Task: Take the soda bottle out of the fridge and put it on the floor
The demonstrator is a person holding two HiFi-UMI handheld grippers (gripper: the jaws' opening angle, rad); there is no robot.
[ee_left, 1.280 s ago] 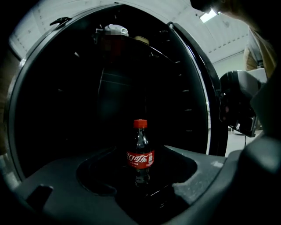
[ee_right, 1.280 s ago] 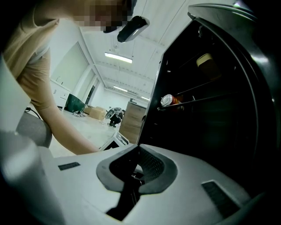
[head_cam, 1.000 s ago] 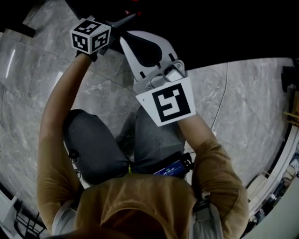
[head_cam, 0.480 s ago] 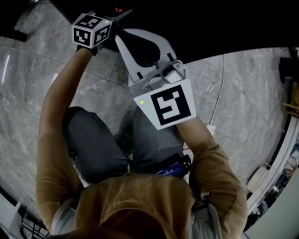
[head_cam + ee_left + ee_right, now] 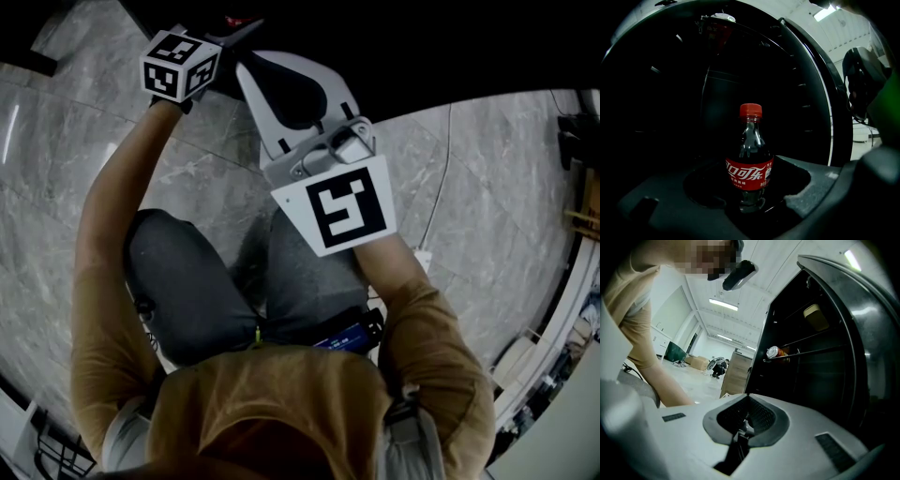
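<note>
Approach is the step in hand, I judge: the soda bottle (image 5: 749, 161) stands upright inside the dark fridge (image 5: 656, 93), in line between the jaws of the left tongs (image 5: 750, 190), which are spread wide and not pressing on it. The right tongs (image 5: 740, 425) are closed together on nothing. Next should come a squeeze at the label, then a straight pull outward. Shelf edges are lost in darkness. The pale rim (image 5: 830, 117) at the right stands near, and bare floor (image 5: 487, 187) lies open beside the knees.
</note>
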